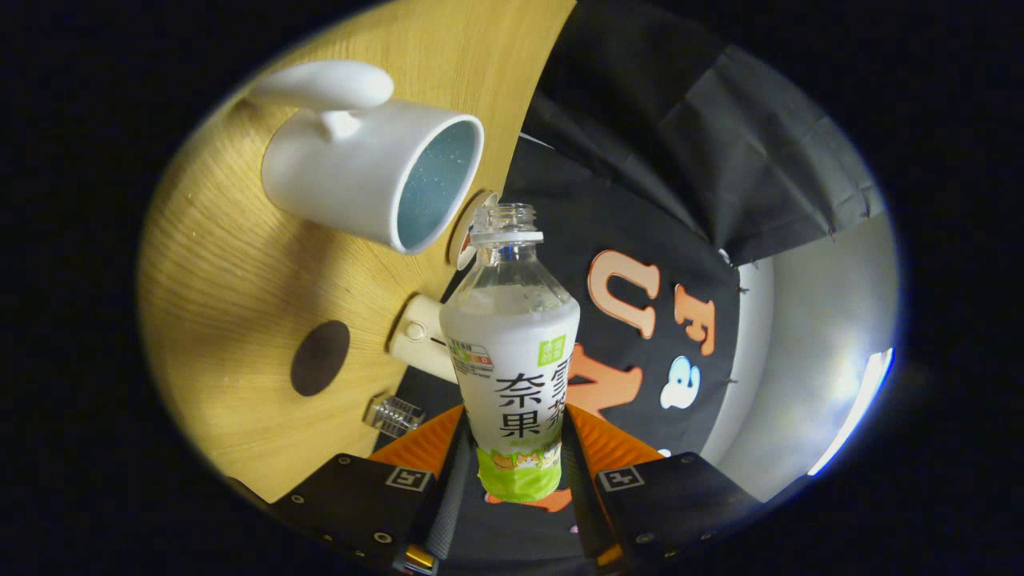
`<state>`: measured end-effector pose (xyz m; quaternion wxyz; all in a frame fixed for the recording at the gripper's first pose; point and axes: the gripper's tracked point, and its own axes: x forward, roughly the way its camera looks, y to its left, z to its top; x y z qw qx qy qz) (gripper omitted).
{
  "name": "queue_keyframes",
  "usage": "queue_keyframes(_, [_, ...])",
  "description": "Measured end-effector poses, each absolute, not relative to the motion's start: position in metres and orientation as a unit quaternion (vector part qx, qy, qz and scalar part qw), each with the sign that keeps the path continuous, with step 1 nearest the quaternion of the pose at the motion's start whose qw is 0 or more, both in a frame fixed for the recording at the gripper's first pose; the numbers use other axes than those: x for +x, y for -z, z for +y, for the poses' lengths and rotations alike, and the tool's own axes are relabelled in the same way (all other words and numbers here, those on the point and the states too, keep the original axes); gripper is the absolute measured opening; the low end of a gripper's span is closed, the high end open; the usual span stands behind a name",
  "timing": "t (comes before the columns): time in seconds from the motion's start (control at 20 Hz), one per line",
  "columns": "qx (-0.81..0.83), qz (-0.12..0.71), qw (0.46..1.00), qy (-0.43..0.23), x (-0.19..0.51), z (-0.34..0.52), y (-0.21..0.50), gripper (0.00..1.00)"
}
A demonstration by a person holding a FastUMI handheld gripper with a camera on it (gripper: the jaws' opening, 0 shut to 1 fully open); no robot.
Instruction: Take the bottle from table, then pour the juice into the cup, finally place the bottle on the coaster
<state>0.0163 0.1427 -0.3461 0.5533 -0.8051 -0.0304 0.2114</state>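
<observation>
The bottle [512, 352] sits between the two fingers of the hand-held gripper [512, 468], both pressing its lower sides, its open neck pointing ahead. Just beyond the neck lies the cup [372, 180], its mouth facing the bottle. The cup stands on the tabletop [232, 280]. The coaster [319, 358] lies on the tabletop beside the bottle, nearer the fingers than the cup. A small clear piece, perhaps the bottle cap [394, 416], rests at the tabletop's edge near the fingers.

Hand-held gripper [512, 448]: dark flat finger plates, small screws, square coded marker on each, ribbed inner faces.
</observation>
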Motion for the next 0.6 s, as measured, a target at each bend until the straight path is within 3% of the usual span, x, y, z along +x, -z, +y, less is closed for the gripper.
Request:
queue_keyframes(0.25, [-0.719,0.082,0.646,-0.242,0.019,0.135,0.351,0.61])
queue_keyframes(0.6, [-0.503,0.196,0.809,-0.234,0.029,0.129,0.347,0.61])
